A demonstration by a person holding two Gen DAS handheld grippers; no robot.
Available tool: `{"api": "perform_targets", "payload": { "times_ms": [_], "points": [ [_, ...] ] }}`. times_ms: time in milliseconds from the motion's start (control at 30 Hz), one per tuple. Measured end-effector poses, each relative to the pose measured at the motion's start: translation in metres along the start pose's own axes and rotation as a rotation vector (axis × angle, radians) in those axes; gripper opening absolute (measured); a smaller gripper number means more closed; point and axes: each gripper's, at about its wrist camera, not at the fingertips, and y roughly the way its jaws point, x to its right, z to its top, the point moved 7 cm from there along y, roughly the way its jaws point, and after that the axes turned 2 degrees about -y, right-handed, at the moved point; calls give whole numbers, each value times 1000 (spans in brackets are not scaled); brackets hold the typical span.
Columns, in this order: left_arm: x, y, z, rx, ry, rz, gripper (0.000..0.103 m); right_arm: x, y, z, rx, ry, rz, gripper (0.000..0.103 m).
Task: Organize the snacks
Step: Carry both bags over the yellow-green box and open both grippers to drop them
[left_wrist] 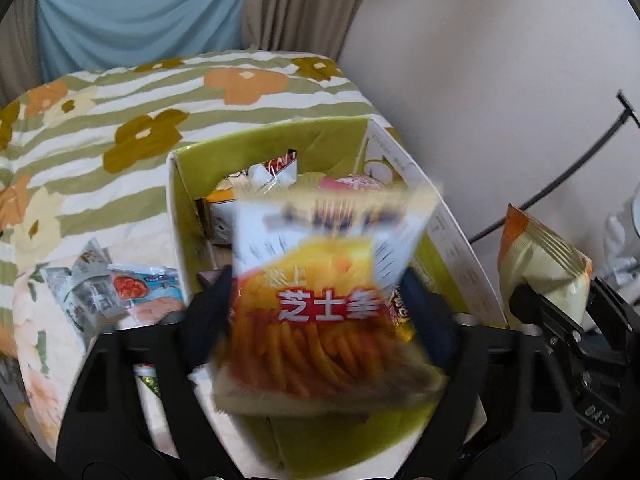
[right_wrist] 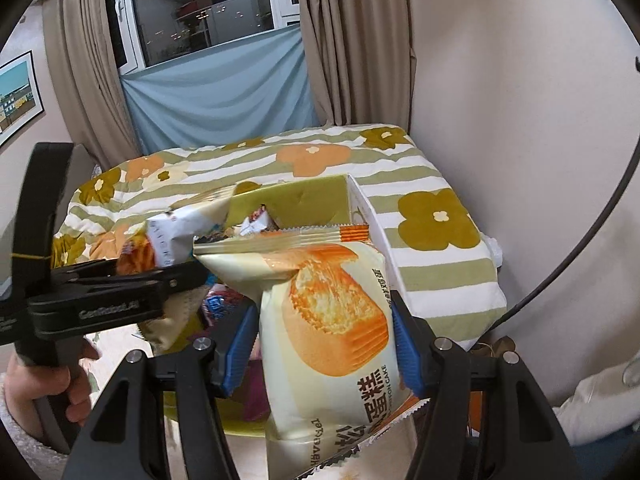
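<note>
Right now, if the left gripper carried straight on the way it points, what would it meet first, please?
Probably the open box. The left gripper holds the cheese stick packet above the box opening and points into it, so the packet would likely reach the snacks inside first; depth is unclear.

Home bedroom, floral quilt (right_wrist: 304, 160), curtained window (right_wrist: 200, 8), framed picture (right_wrist: 18, 92)

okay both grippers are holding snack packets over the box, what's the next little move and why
Probably open the left gripper so its yellow cheese-stick packet drops into the green-lined cardboard box. The packet hangs over the open box, where other snacks already lie. The right gripper, shut on the cream chiffon cake packet, can follow.
</note>
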Motion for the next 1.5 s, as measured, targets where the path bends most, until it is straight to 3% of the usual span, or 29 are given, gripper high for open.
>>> {"api": "perform_targets", "payload": {
  "times_ms": [33,467,833,900,967,1033,1133,1233,1500],
  "points": [
    [0,0,0,7,-8,7,97,3,3,0,-2,-2,8,57],
    [-33,-51,-39,54,-97,95,97,3,11,1,-10,-48,120,57],
    [-52,-61,-64,29,-138,141,97,9,44,-6,-110,-8,128,59],
    [-53,-63,-68,27,-136,148,97,11,46,-8,-119,-3,117,62],
    [-55,-66,-72,30,-135,154,97,12,46,-9,-111,-3,105,79],
    [-59,-70,-77,34,-141,156,97,14,43,-11,-97,-5,94,88],
    [-62,-74,-82,38,-148,154,97,15,37,-14,-63,-9,88,89],
    [-63,-76,-86,39,-150,149,97,14,30,-17,-44,-22,87,100],
    [-68,-100,-85,82,-128,156,97,-3,5,-7,22,-72,108,100]
  ]
}}
